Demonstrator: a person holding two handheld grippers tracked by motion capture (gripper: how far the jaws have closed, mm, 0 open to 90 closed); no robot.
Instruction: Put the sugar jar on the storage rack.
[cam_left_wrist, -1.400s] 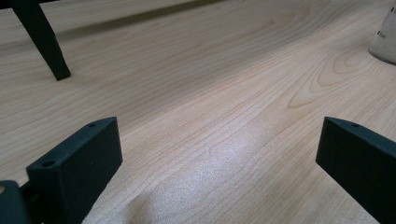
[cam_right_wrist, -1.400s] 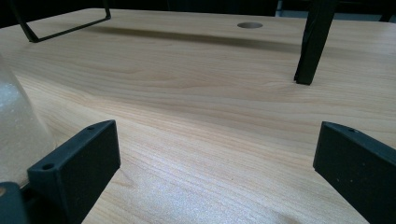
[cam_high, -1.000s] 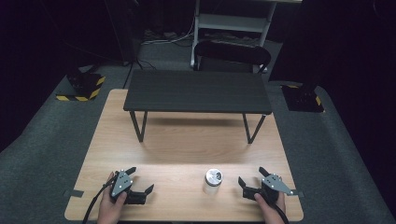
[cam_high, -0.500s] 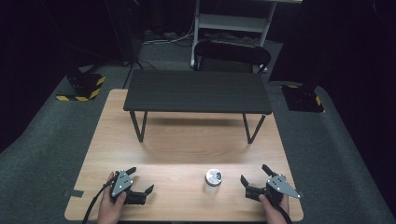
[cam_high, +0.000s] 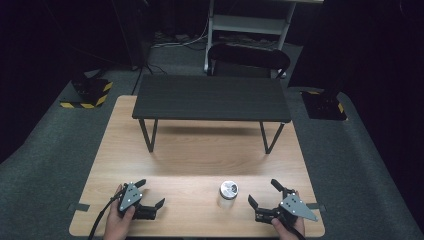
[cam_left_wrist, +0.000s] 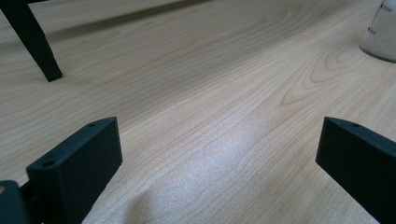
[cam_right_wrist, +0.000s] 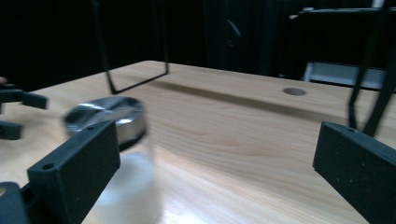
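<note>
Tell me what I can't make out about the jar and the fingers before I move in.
- Jar contents: too small in the high view; blurred in the right gripper view, where a finger covers its lower left side.
- Jar markings: cut off by the top right edge in the left gripper view.
- Right gripper to jar clearance: hard to judge from above.
- Shelf underside: hidden by its own top.
</note>
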